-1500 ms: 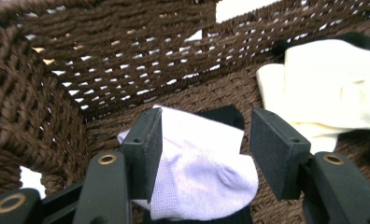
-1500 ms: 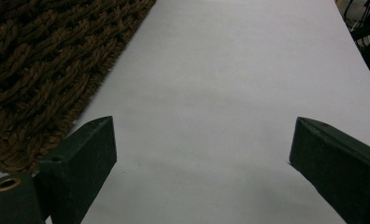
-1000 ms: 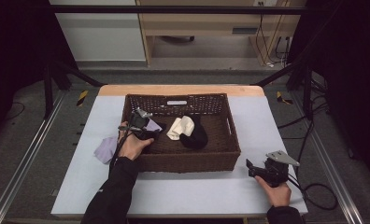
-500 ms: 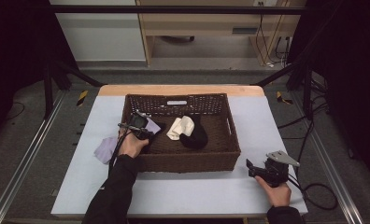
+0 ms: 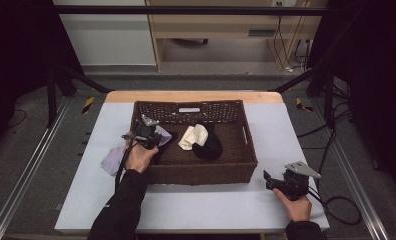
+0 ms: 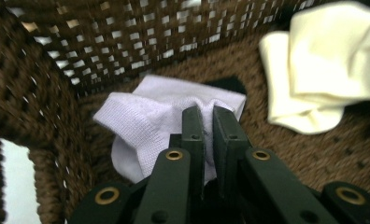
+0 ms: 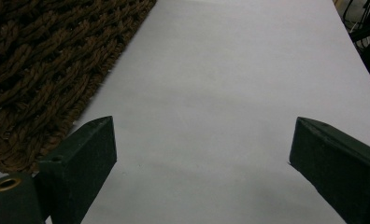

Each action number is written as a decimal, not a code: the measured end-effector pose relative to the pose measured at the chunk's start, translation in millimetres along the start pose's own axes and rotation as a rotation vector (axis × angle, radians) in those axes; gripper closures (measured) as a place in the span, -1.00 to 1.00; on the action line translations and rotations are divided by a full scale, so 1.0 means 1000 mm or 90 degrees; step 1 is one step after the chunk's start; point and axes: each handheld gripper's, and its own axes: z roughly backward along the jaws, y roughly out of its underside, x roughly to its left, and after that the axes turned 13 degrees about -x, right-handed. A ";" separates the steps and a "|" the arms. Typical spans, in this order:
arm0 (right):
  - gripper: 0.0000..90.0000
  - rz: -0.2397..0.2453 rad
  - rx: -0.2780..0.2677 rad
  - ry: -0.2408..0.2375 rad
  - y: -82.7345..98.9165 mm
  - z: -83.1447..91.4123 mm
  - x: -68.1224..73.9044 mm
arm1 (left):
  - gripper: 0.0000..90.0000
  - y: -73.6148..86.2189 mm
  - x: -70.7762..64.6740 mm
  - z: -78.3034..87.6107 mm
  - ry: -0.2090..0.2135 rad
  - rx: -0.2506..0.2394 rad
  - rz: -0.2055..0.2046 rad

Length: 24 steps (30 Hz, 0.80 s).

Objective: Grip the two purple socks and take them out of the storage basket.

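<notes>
I have the left gripper [image 6: 207, 116] down inside the wicker basket [image 5: 246, 142], at its left end, and its jaws have just been closing: they now stand almost together with a fold of the pale lilac sock [image 6: 145, 126] pinched between them. That sock lies on the basket floor just beside the left wall, with the cream sock [image 6: 323, 79] farther along toward the basket's middle and a black sock [image 5: 211, 145] touching it. I judge the lilac sock to be light, limp and stretchy knit, neither slippery nor fragile, so it will droop and trail when raised and could snag on the rough weave. The bunched fold I hold looks like a sound place to grip; a thin edge might slide out. Another lilac piece [image 5: 112, 160] lies on the table just outside the basket's left wall. My right gripper [image 7: 197, 154] rests on the table off the basket's near right corner, jaws spread wide on nothing.
</notes>
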 end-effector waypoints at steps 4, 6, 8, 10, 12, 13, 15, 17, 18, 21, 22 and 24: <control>-0.83 -0.001 0.000 -0.001 0.000 0.000 0.000 | 0.85 -0.002 0.002 0.006 0.016 -0.053 0.027; -0.83 -0.001 0.001 -0.001 0.000 0.000 0.000 | 0.85 -0.004 0.004 0.009 0.030 -0.082 0.045; -0.83 0.000 0.000 -0.001 0.000 0.000 0.000 | 0.85 -0.005 0.005 0.011 0.034 -0.093 0.049; -0.83 -0.001 0.000 -0.001 0.000 0.000 0.000 | 0.85 -0.008 0.005 0.017 0.042 -0.143 0.059; -0.83 -0.001 0.002 -0.001 0.000 0.000 0.000 | 0.85 -0.009 0.006 0.019 0.044 -0.157 0.059; -0.83 0.000 0.003 -0.002 0.000 -0.001 0.000 | 0.85 -0.012 0.006 0.025 0.049 -0.188 0.064; -0.83 0.000 0.002 -0.001 0.000 -0.001 0.000 | 0.86 -0.016 0.005 0.032 0.048 -0.216 0.063; -0.83 -0.001 0.002 -0.001 0.000 0.000 0.000 | 0.86 -0.019 0.005 0.036 0.048 -0.232 0.061; -0.83 -0.001 0.002 -0.001 0.000 0.000 0.000 | 0.86 -0.021 0.005 0.040 0.049 -0.243 0.060; -0.83 0.001 0.002 -0.001 0.000 0.000 0.000 | 0.86 -0.031 0.004 0.056 0.060 -0.280 0.062; -0.83 0.001 0.002 -0.001 0.000 0.000 0.000 | 0.86 -0.031 0.004 0.056 0.060 -0.280 0.062; -0.83 0.000 0.002 -0.001 0.000 0.000 0.000 | 0.86 -0.040 0.004 0.069 0.065 -0.302 0.058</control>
